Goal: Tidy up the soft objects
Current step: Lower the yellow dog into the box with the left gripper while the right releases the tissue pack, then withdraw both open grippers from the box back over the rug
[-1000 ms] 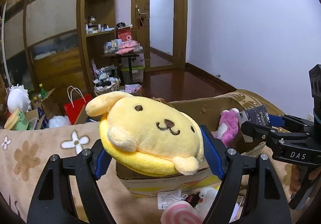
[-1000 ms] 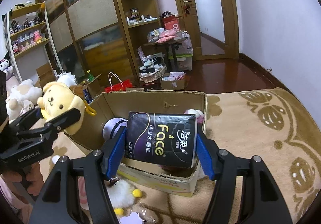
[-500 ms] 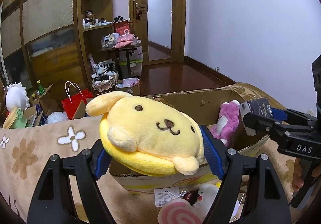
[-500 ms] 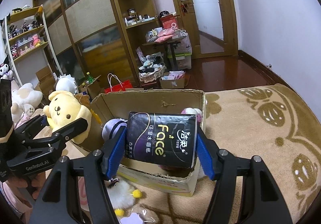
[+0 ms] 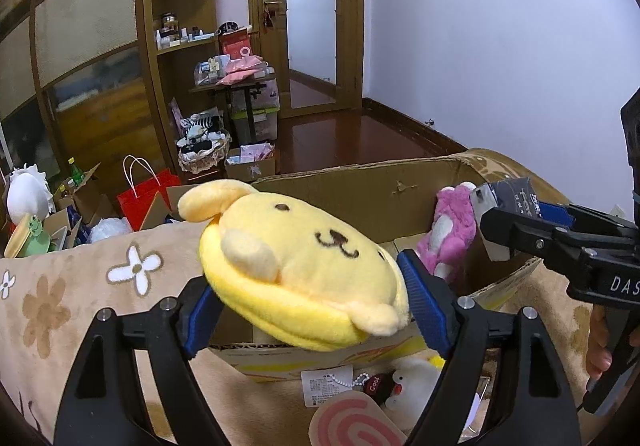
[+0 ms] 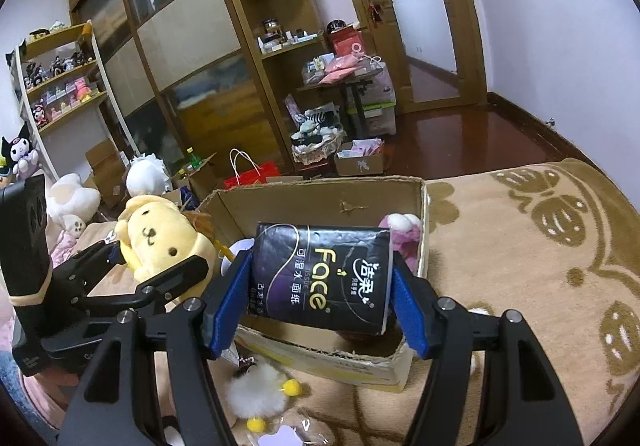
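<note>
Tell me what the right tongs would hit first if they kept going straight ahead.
Probably the cardboard box: the right tongs, shut on the tissue pack, point over its near rim toward the far wall. The depth is hard to judge.

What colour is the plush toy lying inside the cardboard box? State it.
Pink with white patches: the plush toy in the cardboard box shows best in the left wrist view.

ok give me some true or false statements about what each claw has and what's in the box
1. The left claw grips a yellow dog plush. True.
2. The right claw is empty. False: it is shut on a black tissue pack.
3. A pink plush sits inside the cardboard box. True.
4. The tissue pack lies flat on the blanket. False: it is held over the box's front edge.
5. A white fluffy toy lies outside the box. True.
</note>
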`<state>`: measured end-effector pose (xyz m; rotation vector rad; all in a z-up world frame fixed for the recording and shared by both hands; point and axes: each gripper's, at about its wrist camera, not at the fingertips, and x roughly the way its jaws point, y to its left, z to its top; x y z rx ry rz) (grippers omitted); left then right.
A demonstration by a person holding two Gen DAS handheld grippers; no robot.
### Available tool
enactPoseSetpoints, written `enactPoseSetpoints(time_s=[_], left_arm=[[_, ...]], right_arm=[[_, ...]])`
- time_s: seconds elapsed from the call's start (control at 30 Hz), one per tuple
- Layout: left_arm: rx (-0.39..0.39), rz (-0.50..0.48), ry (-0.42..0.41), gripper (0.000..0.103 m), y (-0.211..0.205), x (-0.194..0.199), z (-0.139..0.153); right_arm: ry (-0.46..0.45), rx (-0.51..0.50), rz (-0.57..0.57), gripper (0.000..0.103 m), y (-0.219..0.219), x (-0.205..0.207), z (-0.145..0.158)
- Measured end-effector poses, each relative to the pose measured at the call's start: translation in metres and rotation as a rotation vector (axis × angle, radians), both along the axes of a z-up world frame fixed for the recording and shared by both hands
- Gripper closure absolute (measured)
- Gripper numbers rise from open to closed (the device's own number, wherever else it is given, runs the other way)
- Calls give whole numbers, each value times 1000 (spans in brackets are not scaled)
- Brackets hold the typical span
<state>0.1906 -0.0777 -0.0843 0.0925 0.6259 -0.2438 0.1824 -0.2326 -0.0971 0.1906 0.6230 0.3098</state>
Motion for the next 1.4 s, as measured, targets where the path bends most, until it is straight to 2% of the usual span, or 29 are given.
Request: enactPoseSetpoints(time_s=[0.13, 0.2, 0.47, 0.7, 0.73, 0.77, 0.8, 0.87, 1.1, 1.4], left_arm=[[-2, 11, -7, 13, 2, 0, 1], [-2, 16, -7, 12, 3, -1, 1], [20, 42, 0, 10, 8, -8, 2], [1, 54, 25, 9, 15, -23, 8], [0, 60, 27, 8, 17, -25, 10], [-2, 64, 29, 7, 19, -28, 11], [-4, 72, 32, 7, 22, -32, 13], [-12, 86, 35, 4, 27, -40, 16], [-33, 123, 43, 4, 45, -69, 33], [-12, 134, 59, 3, 50, -102, 49]], right_arm=[[4, 1, -1, 29, 1, 0, 0], [-1, 8, -8, 22, 0, 0, 0], [4, 28, -32, 22, -6, -6, 6], [14, 13, -52, 20, -8, -17, 11], [15, 9, -53, 17, -8, -20, 12], [11, 5, -59, 1, -7, -23, 14], [2, 6, -63, 0, -8, -25, 15], [-13, 11, -64, 0, -7, -33, 20], [-29, -24, -64, 0, -1, -56, 34], [-23, -68, -65, 0, 1, -94, 44]])
